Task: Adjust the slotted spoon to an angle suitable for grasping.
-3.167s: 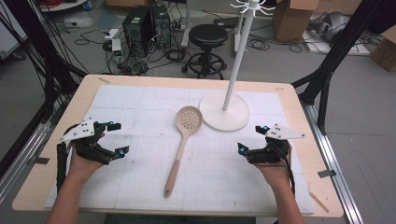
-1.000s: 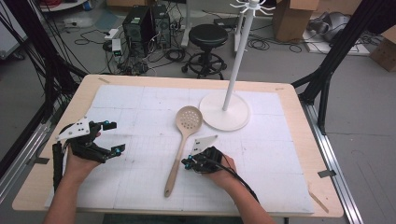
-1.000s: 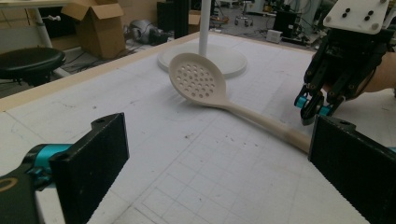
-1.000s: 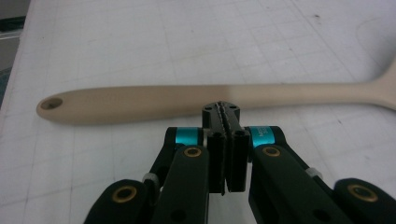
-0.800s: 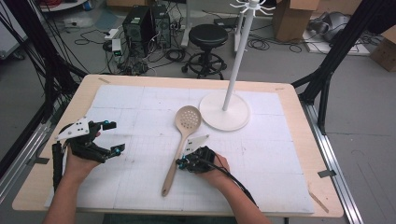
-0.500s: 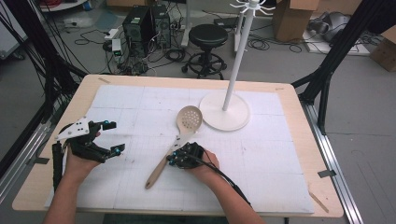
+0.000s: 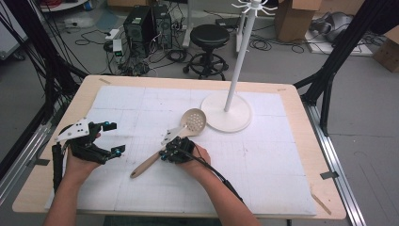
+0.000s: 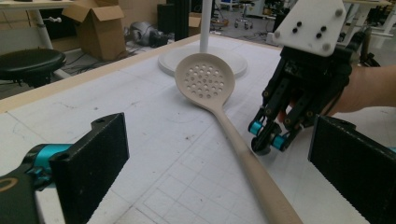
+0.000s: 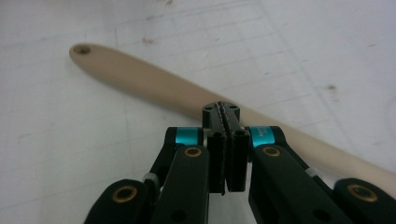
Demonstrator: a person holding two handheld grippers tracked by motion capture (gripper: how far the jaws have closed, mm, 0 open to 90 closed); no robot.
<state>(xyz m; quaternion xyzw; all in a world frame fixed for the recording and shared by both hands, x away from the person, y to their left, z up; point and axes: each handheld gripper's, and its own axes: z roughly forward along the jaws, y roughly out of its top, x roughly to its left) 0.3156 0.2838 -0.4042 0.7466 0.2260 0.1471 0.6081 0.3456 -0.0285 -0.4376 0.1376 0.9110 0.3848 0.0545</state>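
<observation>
Right gripper (image 7: 165, 155) jaws pressed together, empty, now against the slotted spoon (image 7: 175, 137) handle. Spoon has rotated (nudged, probably repositioning). Left gripper (image 7: 112, 137) wide open.

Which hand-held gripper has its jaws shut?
The right hand-held gripper, pads pressed together at the spoon handle. The left hand-held gripper sits wide open, away from it.

Slotted spoon (image 8: 219, 100) lies between wide-apart fingers (image 8: 91, 163); right gripper (image 8: 267, 142) beside its handle.

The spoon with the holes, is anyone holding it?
No. The right gripper has its jaws shut together, only touching the side of the spoon at its handle. The left gripper is open and holds nothing.
</observation>
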